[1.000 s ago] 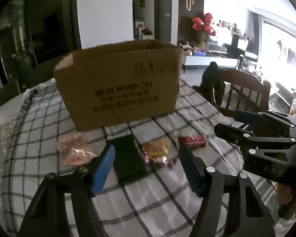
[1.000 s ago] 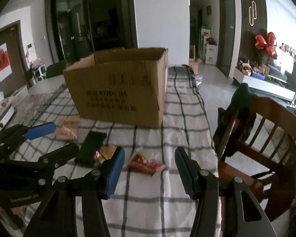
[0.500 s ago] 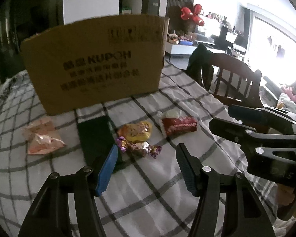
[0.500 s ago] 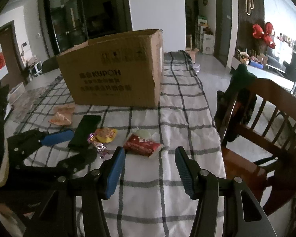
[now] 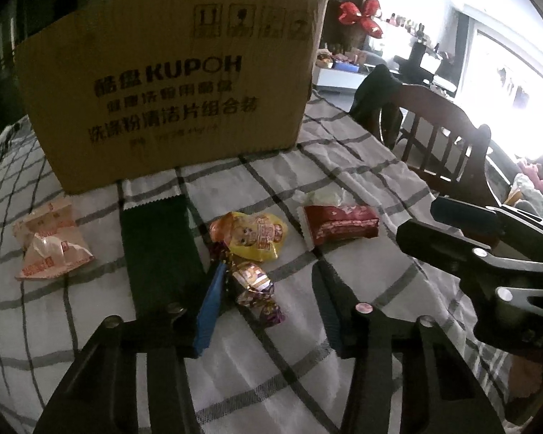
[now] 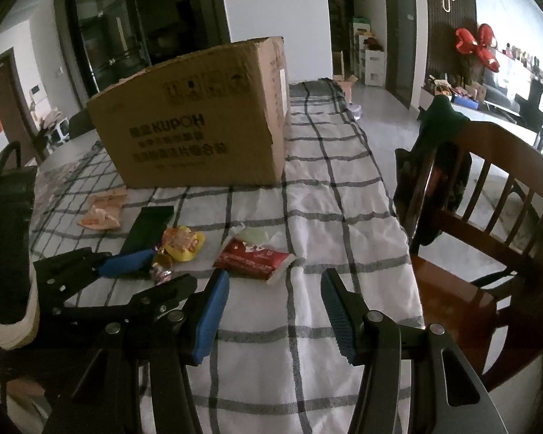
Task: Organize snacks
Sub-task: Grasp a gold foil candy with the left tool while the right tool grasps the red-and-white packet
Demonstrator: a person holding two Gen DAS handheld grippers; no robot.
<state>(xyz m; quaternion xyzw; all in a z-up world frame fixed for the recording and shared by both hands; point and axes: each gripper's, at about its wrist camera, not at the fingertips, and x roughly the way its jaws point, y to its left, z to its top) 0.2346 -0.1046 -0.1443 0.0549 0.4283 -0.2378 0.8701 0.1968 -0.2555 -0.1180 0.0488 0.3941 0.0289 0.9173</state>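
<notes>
Several snacks lie on the checked cloth in front of a cardboard box [image 5: 170, 83]: a pink packet [image 5: 49, 244], a dark green packet [image 5: 159, 249], a yellow packet [image 5: 255, 235], a purple-gold wrapped candy [image 5: 253, 285] and a red packet [image 5: 338, 222]. My left gripper [image 5: 268, 275] is low over the cloth and its jaws are closing, with the candy between them; the pads do not press it. In the right wrist view the red packet [image 6: 253, 258] lies just ahead of my right gripper [image 6: 275, 275], which is open and holds nothing. The left gripper [image 6: 172, 267] shows there too.
A wooden chair [image 6: 488, 181] with a dark garment over its back stands close to the table's right edge. The checked tablecloth [image 6: 325, 188] runs on past the box. A dark sleeve [image 6: 7, 235] fills the left edge of the right wrist view.
The left gripper has come down and forward onto the snacks, and its jaws have narrowed around the wrapped candy. The right gripper has sunk a little toward the red packet.
</notes>
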